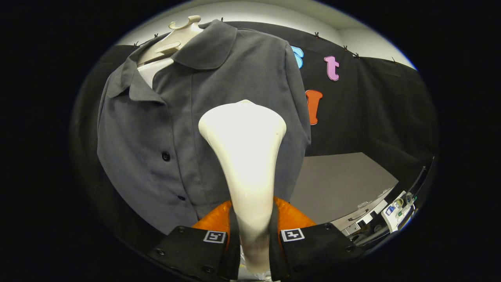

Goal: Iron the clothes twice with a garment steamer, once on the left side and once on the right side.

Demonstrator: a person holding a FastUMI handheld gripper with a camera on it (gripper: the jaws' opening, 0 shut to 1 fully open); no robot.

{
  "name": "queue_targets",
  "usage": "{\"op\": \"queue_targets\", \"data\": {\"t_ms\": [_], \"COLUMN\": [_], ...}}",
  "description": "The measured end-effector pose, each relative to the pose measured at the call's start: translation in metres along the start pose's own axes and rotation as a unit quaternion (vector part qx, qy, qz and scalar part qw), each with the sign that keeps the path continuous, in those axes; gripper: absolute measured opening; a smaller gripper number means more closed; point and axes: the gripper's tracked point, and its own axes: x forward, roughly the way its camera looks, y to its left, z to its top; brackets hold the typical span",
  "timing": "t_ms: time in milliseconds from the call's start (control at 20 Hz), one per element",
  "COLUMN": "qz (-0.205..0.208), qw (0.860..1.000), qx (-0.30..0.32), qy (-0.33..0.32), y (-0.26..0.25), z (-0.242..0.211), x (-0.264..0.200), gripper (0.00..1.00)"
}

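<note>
Against the booth's black wall, a grey shirt point(156, 129) hangs buttoned on a pale mannequin point(176, 37). My gripper point(254, 239) clamps both fingers on the cream garment steamer point(244, 156), its wide head facing the shirt's front, right of the buttons point(166, 156).

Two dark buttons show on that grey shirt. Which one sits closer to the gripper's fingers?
The lower button, just above the shirt's hem beside the steamer's neck. The other button sits higher up the placket. The gripper is shut on the steamer.
</note>
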Motion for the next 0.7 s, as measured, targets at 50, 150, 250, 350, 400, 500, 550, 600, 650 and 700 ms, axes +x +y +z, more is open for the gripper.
{"op": "queue_targets", "data": {"t_ms": [50, 150, 250, 350, 400, 500, 550, 600, 650, 700], "qz": [0.000, 0.001, 0.001, 0.001, 0.001, 0.001, 0.001, 0.001, 0.002, 0.002], "qw": [1.000, 1.000, 0.999, 0.999, 0.999, 0.998, 0.998, 0.997, 0.996, 0.996], "qx": [0.000, 0.000, 0.001, 0.000, -0.001, -0.002, -0.003, -0.003, -0.003, -0.004], "qy": [0.006, 0.019, 0.032, 0.044, 0.050, 0.063, 0.069, 0.076, 0.084, 0.090], "y": [-0.001, -0.002, 0.000, 0.001, 0.001, 0.000, 0.000, 0.000, 0.000, 0.004], "z": [-0.007, -0.022, -0.036, -0.049, -0.057, -0.072, -0.079, -0.087, -0.096, -0.102], "x": [0.001, 0.006, 0.012, 0.017, 0.018, 0.022, 0.024, 0.028, 0.031, 0.031], "gripper": [0.37, 0.37, 0.37, 0.37, 0.37, 0.37, 0.37, 0.37, 0.37, 0.37]}}
